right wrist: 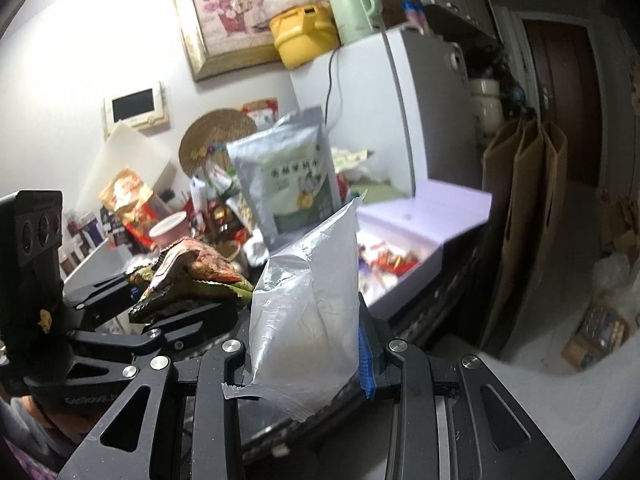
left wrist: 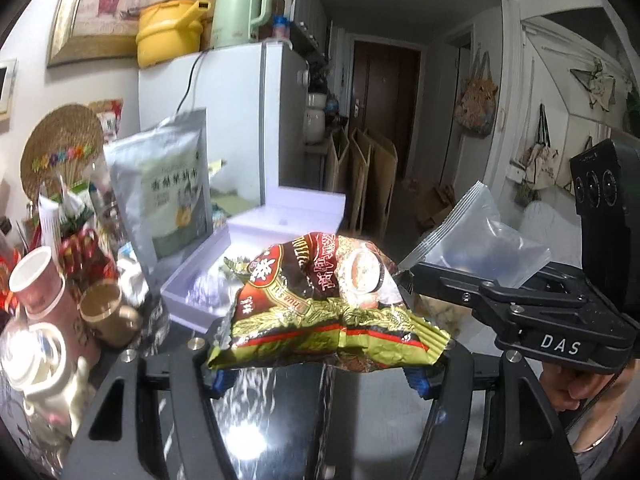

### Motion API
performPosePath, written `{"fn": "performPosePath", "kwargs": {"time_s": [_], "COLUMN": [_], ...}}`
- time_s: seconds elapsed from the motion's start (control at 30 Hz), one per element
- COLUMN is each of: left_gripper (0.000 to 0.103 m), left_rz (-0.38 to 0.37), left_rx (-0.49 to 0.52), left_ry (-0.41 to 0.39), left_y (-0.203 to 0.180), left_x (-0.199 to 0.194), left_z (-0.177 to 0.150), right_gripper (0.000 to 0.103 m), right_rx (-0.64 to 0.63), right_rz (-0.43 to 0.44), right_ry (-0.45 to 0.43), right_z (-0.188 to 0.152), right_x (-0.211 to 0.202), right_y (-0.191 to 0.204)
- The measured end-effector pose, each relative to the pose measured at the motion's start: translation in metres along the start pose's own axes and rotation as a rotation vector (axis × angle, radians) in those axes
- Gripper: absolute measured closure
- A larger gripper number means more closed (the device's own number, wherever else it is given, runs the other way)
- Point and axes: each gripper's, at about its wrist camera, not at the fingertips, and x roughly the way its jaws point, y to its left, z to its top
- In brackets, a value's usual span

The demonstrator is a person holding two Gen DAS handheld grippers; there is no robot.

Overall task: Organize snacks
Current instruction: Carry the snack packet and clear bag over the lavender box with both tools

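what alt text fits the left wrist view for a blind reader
The left tool grips a crumpled red and gold snack packet above an open white box. At right, the right tool holds a clear plastic pouch; a silver bag stands behind.

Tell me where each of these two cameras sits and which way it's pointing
Left wrist: sits on the left gripper, facing the fridge and hallway door; its fingers clamp a brown snack packet; a hand holding the right gripper shows at right.
Right wrist: sits on the right gripper, facing the framed picture and fridge; it clamps a clear pouch; the left gripper shows at left.
Shared: fridge, silver bag, open white box, both packets.
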Motion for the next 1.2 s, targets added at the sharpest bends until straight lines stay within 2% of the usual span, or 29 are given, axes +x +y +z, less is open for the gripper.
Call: {"fn": "performPosePath", "kwargs": {"time_s": [0.27, 0.4, 0.6, 0.87, 1.2], "left_gripper": [0.038, 0.038, 0.038, 0.038, 0.038], "left_rz": [0.057, 0.090, 0.156, 0.197, 0.203], "left_rx": [-0.035, -0.054, -0.057, -0.054, -0.068], "left_ry": [-0.055, -0.054, -0.052, -0.006, 0.083], "left_y": [0.014, 0.024, 0.037, 0.056, 0.081], "left_x": [0.020, 0.037, 0.068, 0.116, 0.170], "left_z": [0.041, 0.058, 0.081, 0.095, 0.092], "right_gripper": [0.070, 0.070, 0.070, 0.070, 0.070], "right_rx": [-0.064, -0.083, -0.130, -0.158, -0.147], "right_rz": [0.028, 0.074, 0.084, 0.080, 0.028], "right_ry": [-0.056, -0.053, -0.033, 0.015, 0.108], "right_z": [0.048, 0.072, 0.099, 0.119, 0.126], "right_x": [0.013, 0.032, 0.068, 0.115, 0.176], "right_y": [-0.012, -0.019, -0.029, -0.044, -0.068]}}
